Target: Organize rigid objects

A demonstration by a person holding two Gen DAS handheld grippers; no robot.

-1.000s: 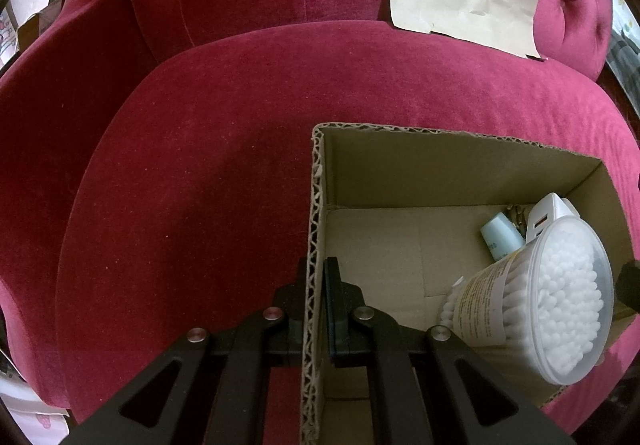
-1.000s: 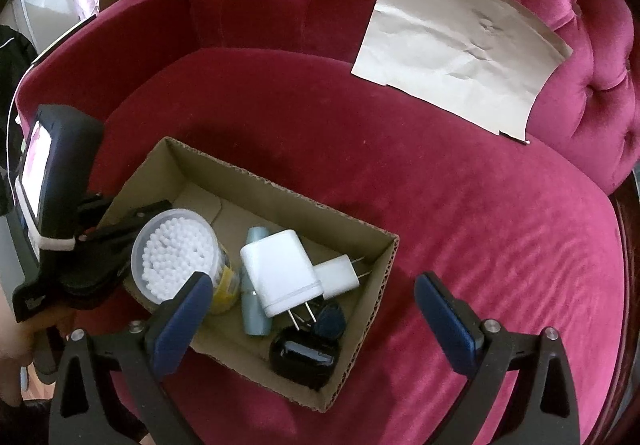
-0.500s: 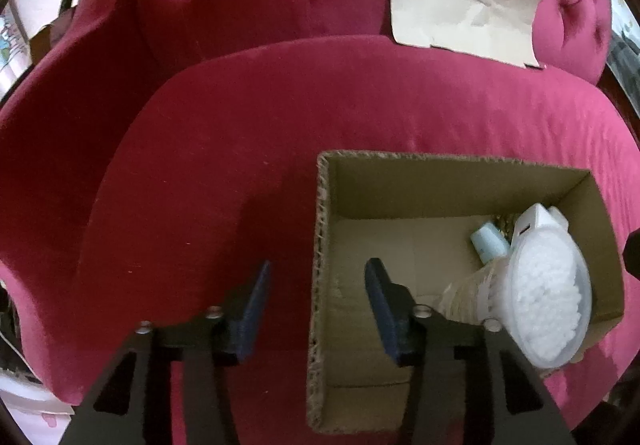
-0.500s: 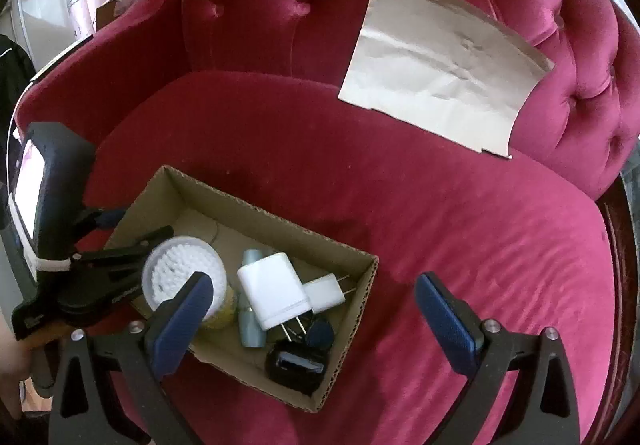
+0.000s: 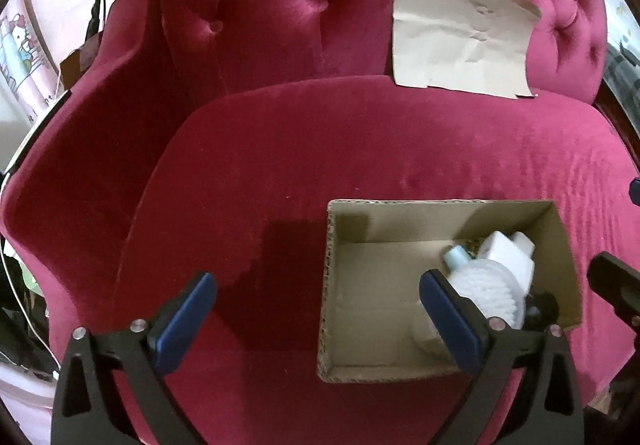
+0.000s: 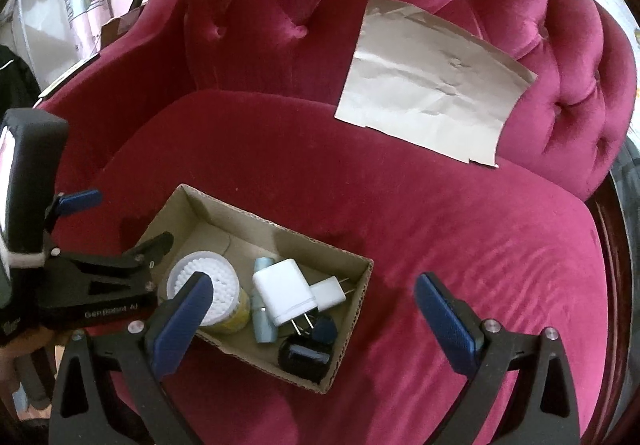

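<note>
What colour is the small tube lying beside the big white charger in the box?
Pale blue; the small tube shows best in the right wrist view.

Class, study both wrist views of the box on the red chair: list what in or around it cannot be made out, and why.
- Cotton swab tub: its label, hidden by a finger of the right tongs in the right view, blurred in the left.
- Dark items in the box corner: too small to identify.
- Blue tube: partly under the white charger.
- Paper: any print is unreadable.

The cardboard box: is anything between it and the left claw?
Nothing visible. The left claw is open above the cardboard box, with the box's left wall between its fingers, and it has just been opening off that wall.
</note>
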